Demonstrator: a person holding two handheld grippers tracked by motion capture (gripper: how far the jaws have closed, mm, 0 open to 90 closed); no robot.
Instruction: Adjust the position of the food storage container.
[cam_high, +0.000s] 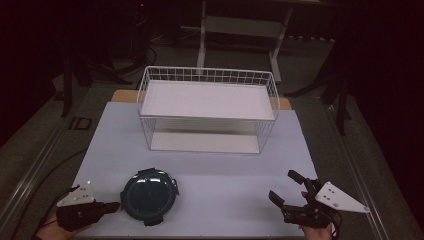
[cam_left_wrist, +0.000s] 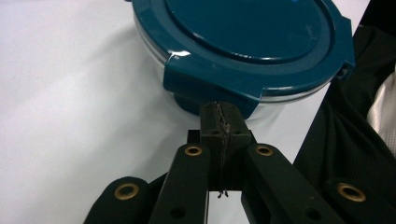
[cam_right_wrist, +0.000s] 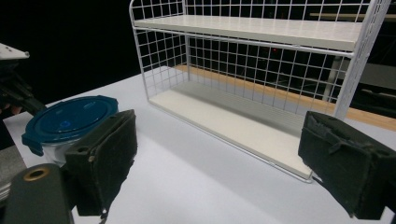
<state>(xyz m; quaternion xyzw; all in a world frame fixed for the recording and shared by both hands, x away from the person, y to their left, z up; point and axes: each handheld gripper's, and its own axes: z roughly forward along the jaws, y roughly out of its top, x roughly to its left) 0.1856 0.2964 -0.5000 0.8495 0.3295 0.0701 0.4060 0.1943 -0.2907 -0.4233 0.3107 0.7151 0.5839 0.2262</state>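
**Left gripper closed at the clip of the teal-lidded container; right gripper open and idle**

The left gripper (cam_left_wrist: 223, 122) sits at the near left of the table (cam_high: 225, 175), its jaws pressed together with nothing visible between the pads; in the left gripper view the tips stand directly against a locking tab of the container lid (cam_left_wrist: 252, 42), whether touching or just short of it cannot be told. The round container (cam_high: 149, 196), clear-walled with a dark teal clip-on lid, rests flat on the white table surface near the front edge, just to the right of the left gripper; the lid is seated on it. The right gripper (cam_high: 290, 192) is at the near right, well apart from the container; its jaws stand wide apart and hold nothing. A white wire shelf rack (cam_high: 207, 112) with two white boards stands upright toward the back of the table, both levels bare.
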